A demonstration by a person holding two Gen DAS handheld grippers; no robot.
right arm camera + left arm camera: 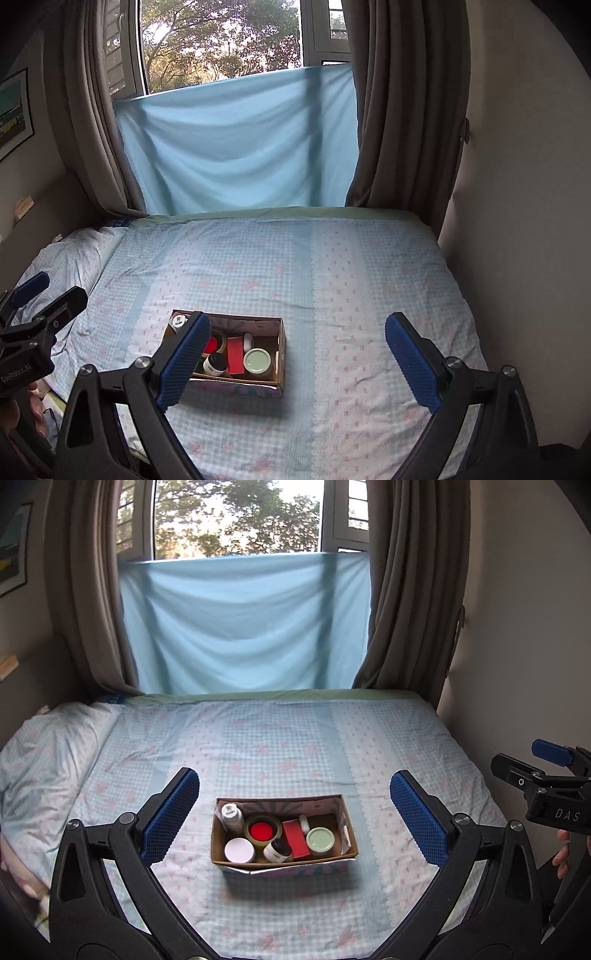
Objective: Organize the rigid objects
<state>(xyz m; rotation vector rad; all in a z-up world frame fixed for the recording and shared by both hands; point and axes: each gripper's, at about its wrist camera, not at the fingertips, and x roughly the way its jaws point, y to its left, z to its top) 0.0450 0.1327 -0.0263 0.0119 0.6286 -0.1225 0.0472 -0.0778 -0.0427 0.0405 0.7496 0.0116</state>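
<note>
A cardboard box [218, 849] sits on the bed and holds several rigid items: a white bottle [232, 816], a tape roll with a red centre [261, 830], a red block [295, 838], a green-lidded jar [320, 841], a white-lidded jar [239, 850] and a small dark-capped jar [277, 850]. My left gripper [293, 816] is open and empty, held above and in front of the box. My right gripper [297, 363] is open and empty, to the right of the box [281, 354]; its left finger [184, 362] hides the box's left part.
The bed [295, 746] has a blue checked sheet. A pillow [48, 746] lies at the left. Curtains [406, 590] and a blue cloth [243, 627] hang at the window behind. A wall [517, 184] borders the right side.
</note>
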